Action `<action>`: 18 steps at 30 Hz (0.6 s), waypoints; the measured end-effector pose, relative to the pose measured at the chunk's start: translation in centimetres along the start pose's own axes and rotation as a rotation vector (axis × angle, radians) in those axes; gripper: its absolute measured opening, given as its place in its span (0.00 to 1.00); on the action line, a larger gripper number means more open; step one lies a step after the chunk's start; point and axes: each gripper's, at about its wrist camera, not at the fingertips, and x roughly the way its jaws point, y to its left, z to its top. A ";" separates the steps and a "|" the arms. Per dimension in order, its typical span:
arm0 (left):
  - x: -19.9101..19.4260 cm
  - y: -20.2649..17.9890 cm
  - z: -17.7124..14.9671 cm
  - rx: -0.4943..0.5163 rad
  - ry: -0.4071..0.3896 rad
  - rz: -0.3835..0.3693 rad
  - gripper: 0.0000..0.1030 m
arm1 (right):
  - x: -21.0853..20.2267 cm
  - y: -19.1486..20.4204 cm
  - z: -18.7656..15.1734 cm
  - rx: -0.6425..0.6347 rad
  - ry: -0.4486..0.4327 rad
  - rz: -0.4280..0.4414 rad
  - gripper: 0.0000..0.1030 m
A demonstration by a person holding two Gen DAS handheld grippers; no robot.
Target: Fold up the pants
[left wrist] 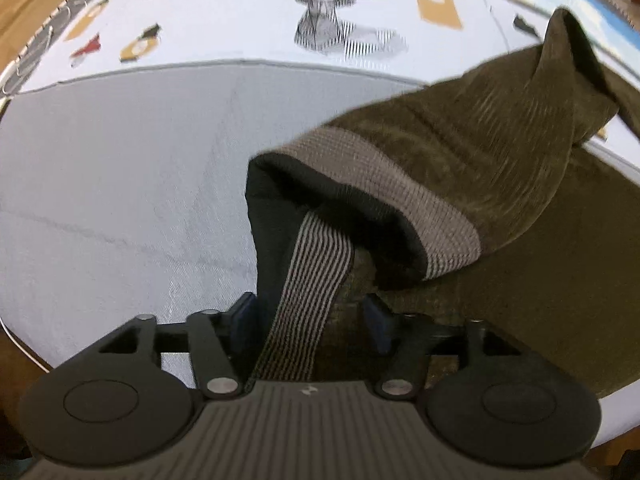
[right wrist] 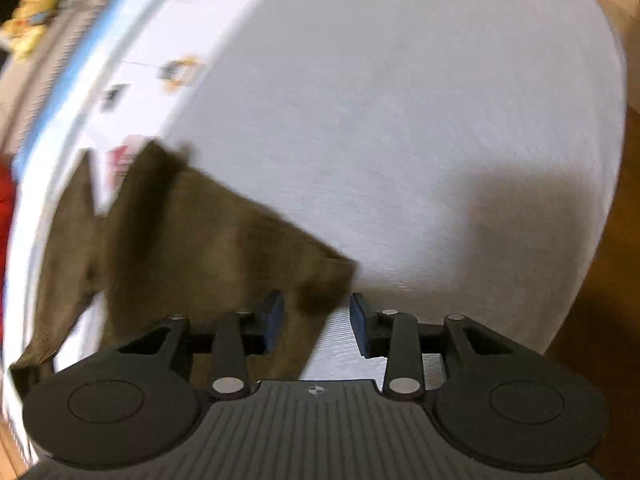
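Olive-brown corduroy pants (left wrist: 500, 132) lie on a pale sheet (left wrist: 120, 200). Their grey ribbed waistband (left wrist: 436, 216) gapes open toward me, showing the dark lining. My left gripper (left wrist: 310, 320) is open, its jaws on either side of a striped grey part of the waistband (left wrist: 312, 280). In the right wrist view, the pants (right wrist: 200, 248) spread out to the left, blurred. My right gripper (right wrist: 316, 320) is open, and a corner of the pants fabric (right wrist: 320, 280) lies between its jaws.
The sheet's far part is printed with a deer (left wrist: 324, 16) and orange tags (left wrist: 438, 4). A brown wooden floor (right wrist: 616, 240) shows past the sheet's right edge. Yellow and red items (right wrist: 28, 20) lie far left.
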 end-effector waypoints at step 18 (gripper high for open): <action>0.8 -0.2 -0.5 0.091 0.001 -0.011 0.11 | -6.7 -2.7 -0.2 0.018 -0.332 -0.062 0.15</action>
